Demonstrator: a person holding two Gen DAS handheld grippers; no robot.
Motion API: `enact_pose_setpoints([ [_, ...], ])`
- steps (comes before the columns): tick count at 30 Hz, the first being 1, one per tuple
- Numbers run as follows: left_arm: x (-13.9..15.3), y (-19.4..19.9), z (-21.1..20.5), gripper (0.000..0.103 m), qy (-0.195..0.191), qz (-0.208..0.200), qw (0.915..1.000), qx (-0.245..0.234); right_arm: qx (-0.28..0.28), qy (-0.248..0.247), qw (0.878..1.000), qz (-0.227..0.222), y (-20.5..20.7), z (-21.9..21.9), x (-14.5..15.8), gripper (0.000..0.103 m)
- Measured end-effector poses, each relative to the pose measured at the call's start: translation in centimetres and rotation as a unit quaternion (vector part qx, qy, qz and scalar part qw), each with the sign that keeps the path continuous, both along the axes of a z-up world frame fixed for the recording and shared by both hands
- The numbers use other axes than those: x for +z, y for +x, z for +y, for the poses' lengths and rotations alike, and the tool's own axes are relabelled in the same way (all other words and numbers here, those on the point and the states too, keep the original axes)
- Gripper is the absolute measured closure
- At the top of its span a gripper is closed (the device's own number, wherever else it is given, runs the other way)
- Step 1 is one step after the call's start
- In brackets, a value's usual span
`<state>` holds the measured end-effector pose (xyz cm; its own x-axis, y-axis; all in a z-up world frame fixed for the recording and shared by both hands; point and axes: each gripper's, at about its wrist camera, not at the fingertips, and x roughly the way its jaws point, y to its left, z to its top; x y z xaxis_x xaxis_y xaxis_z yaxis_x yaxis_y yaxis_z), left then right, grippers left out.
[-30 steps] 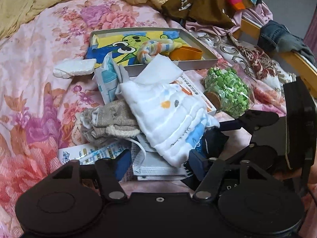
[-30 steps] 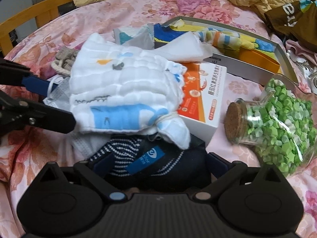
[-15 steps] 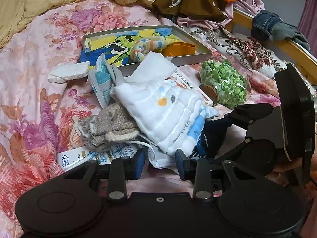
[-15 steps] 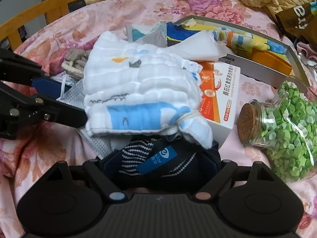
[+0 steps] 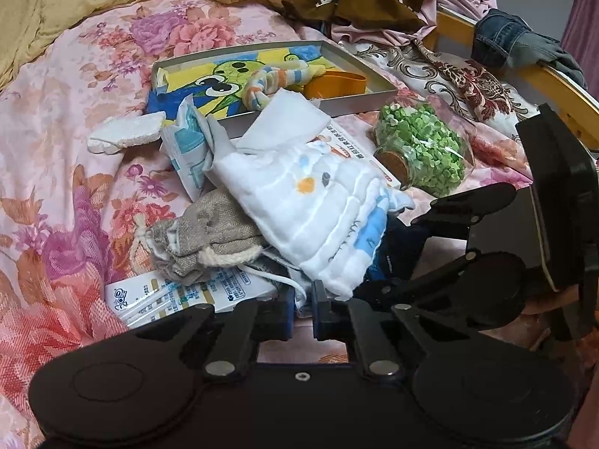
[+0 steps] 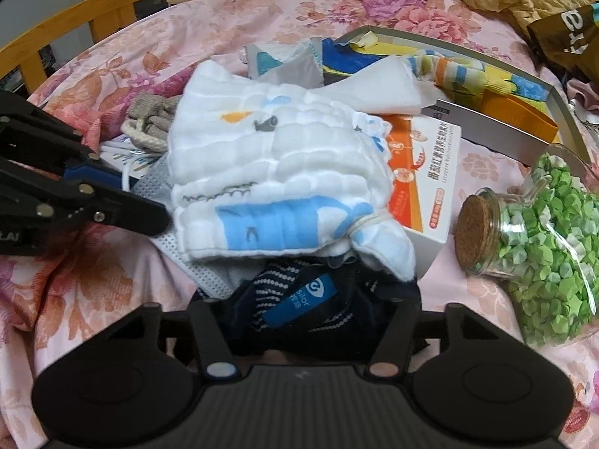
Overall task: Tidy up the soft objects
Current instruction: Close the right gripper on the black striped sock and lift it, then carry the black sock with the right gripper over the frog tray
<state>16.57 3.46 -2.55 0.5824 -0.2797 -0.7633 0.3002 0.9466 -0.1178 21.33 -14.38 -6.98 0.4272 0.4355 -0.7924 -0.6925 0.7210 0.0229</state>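
Both pairs of jaws have just been closing since the earlier frames, while the pile on the flowered bedspread [image 5: 56, 194] looks unshifted. In the left wrist view the left gripper [image 5: 301, 314] is drawn nearly shut, its blue pads almost meeting on a thin white strap [image 5: 288, 282] that trails from the grey face mask [image 6: 164, 183] at the near edge of the pile; I judge the strap pinched, though the contact is small and partly hidden. In the right wrist view the right gripper [image 6: 305, 318] stands about half closed around the navy striped socks [image 6: 299, 295], which fill the gap between its fingers; whether the pads already press on them cannot be told. The socks lie directly ahead of and between the right fingers, tucked under the near edge of the white quilted cloth [image 6: 269, 172], their long axis running across the gap. The left gripper is beside them, toward the left of the pile. Judged from this, lifting the socks falls to the right hand, and the cloth resting on top may drag along.
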Motion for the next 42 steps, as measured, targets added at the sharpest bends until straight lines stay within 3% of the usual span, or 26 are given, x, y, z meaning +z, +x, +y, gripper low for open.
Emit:
enact_pose_setpoints([
  [5,0.0,0.1,0.2,0.094,-0.001,0.001,1.0,0.003,0.004,0.001,1.0,0.017,0.3,-0.4,0.3,0.059],
  [7,0.0,0.1,0.2,0.095,0.0,0.002,1.0,0.003,0.001,-0.005,1.0,0.018,0.4,-0.5,0.3,0.076],
  [12,0.1,0.0,0.1,0.097,-0.002,0.002,1.0,0.003,-0.001,-0.016,1.0,0.016,0.2,-0.6,0.6,0.097],
  [18,0.6,-0.7,0.2,0.099,-0.013,-0.009,0.9999,0.0,-0.021,-0.03,0.999,-0.007,-0.5,-1.5,1.7,0.098],
  [28,2.9,-3.3,0.0,0.101,-0.044,-0.044,0.9981,-0.003,-0.04,0.035,0.997,-0.063,-3.0,-3.8,6.3,0.099],
  [33,5.1,-5.0,0.5,0.102,-0.074,-0.083,0.9938,0.007,-0.053,0.075,0.99,-0.111,-4.5,-5.4,9.2,0.099],
  [42,8.1,-7.4,-0.3,0.103,-0.076,-0.17,0.9825,0.005,-0.072,0.145,0.969,-0.188,-6.2,-7.7,12.9,0.099],
])
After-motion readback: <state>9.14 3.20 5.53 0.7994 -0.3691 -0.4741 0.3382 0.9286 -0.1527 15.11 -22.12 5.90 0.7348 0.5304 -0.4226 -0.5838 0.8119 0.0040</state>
